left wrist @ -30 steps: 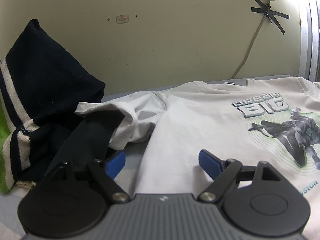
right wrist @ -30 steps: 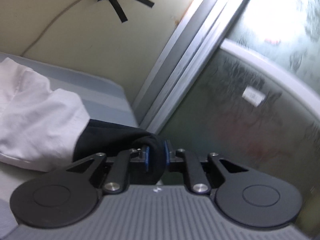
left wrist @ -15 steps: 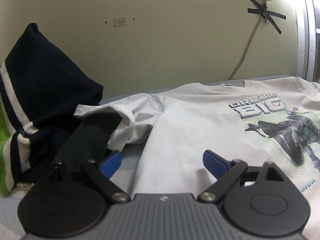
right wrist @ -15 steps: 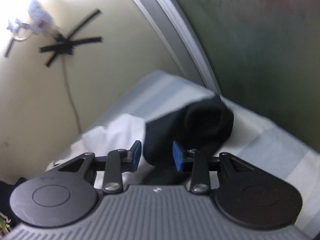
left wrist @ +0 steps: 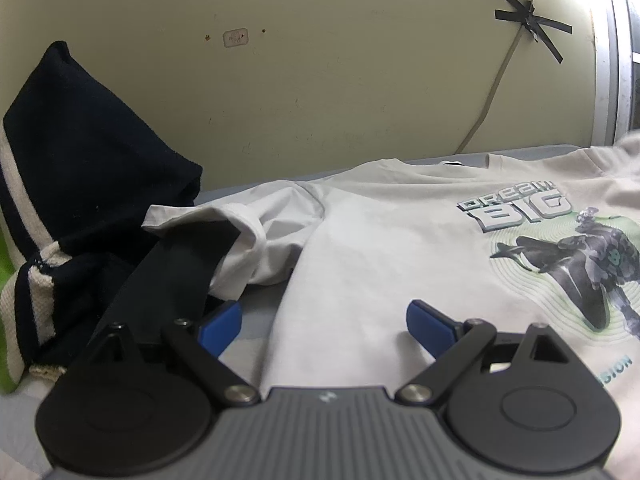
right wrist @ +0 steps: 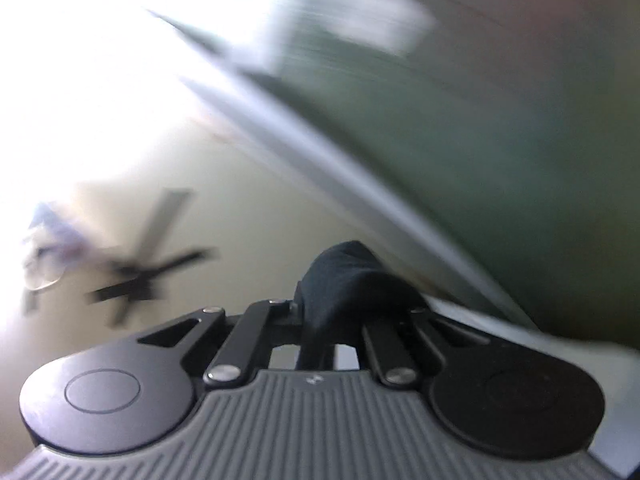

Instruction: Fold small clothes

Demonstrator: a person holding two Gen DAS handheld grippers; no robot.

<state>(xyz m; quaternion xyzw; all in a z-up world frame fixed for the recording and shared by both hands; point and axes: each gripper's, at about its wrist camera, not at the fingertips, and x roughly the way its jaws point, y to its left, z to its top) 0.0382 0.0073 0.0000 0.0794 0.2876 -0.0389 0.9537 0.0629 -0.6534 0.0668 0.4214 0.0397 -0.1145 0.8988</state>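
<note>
A white T-shirt (left wrist: 400, 248) with a "DREAM BIG" print lies face up on the bed. Its left sleeve ends in a black cuff (left wrist: 188, 264) that lies crumpled to the left. My left gripper (left wrist: 324, 320) is open just above the shirt's left side, with nothing pinched between its blue pads. In the blurred right wrist view, my right gripper (right wrist: 320, 312) is shut on a fold of the other black cuff (right wrist: 344, 276), which bulges up between and over the fingers, lifted off the bed.
A navy garment with cream stripes (left wrist: 80, 168) is heaped at the left against the wall, with something green (left wrist: 6, 292) at the edge. A cable taped with black strips (left wrist: 528, 28) runs down the wall. A metal window frame (right wrist: 360, 184) stands close on the right.
My right gripper let go of the black cuff, took hold of it again, then rolled and rose towards the wall and window. The left gripper opened slightly wider and stayed in place.
</note>
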